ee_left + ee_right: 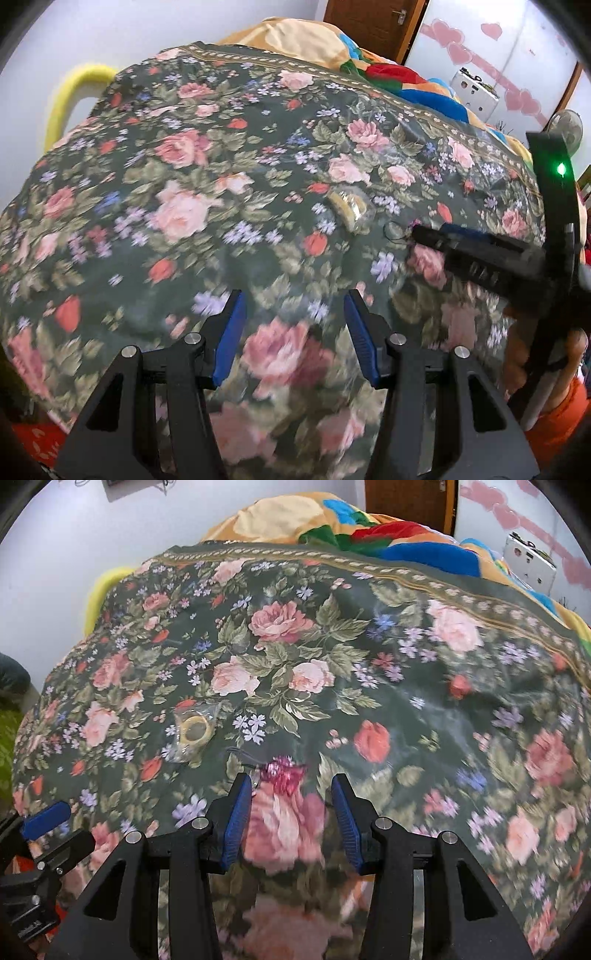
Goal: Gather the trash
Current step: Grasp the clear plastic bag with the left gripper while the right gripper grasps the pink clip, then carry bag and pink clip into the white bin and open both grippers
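A crumpled clear plastic wrapper with a yellow ring inside (351,211) (192,732) lies on the dark floral bedspread (192,155) (424,701). A small shiny pink scrap (281,771) with a thin wire loop (393,230) lies beside it. My right gripper (291,788) hovers open just short of the pink scrap, with nothing between its blue pads. It enters the left wrist view from the right (419,236). My left gripper (295,308) stands open over bare fabric, nearer than the wrapper. One of its blue pads (46,819) shows at the lower left of the right wrist view.
A bright multicoloured blanket (388,74) (369,528) is heaped at the far end of the bed. A yellow padded rail (74,96) runs along the left edge by the white wall. Behind stand a brown door (373,22) and a white box (474,90).
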Action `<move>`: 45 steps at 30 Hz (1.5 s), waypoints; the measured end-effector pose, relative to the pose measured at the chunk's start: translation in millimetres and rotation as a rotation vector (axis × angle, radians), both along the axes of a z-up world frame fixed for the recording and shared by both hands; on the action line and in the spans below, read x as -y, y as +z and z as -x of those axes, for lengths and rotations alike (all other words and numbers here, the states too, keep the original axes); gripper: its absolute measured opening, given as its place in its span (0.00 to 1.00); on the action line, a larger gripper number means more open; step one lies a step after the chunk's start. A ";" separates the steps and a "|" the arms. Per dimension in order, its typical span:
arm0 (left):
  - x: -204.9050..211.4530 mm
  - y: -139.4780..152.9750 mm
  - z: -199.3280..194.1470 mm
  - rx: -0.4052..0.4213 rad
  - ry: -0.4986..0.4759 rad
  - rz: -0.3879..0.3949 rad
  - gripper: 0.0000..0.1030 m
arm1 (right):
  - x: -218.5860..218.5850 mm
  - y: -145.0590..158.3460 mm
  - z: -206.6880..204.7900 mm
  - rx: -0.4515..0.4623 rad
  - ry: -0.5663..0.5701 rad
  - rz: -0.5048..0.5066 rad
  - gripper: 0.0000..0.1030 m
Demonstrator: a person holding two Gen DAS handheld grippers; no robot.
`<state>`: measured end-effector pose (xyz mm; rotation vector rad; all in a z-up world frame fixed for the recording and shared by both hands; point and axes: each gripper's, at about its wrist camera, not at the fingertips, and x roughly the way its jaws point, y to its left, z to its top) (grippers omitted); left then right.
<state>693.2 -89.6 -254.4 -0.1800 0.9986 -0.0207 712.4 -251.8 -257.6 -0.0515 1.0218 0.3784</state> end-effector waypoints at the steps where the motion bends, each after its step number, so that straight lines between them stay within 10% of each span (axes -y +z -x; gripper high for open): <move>1: 1.3 -1.1 -4.5 0.001 -0.002 0.003 0.52 | -2.2 -2.1 0.2 0.009 0.013 0.008 0.40; 5: 7.9 -7.0 -23.0 0.001 -0.025 0.023 0.52 | -7.4 -4.7 0.7 0.052 0.031 0.036 0.40; 8: 14.7 -11.0 -36.7 0.005 -0.035 0.030 0.52 | -3.2 -3.7 1.9 0.062 0.029 0.002 0.20; 19: 46.9 -28.3 -88.1 0.020 -0.013 -0.026 0.52 | 32.4 6.8 4.1 0.076 -0.034 -0.033 0.19; 21: 52.5 -29.5 -90.5 0.021 -0.015 -0.090 0.30 | 38.8 10.0 5.0 0.082 -0.044 -0.031 0.19; 26: 49.5 -18.1 -76.2 0.009 -0.040 -0.052 0.23 | 49.4 21.8 11.2 0.098 -0.067 -0.007 0.19; 45: -8.1 171.9 112.8 0.207 0.006 -0.068 0.23 | 1.6 175.3 132.1 0.251 0.033 -0.066 0.19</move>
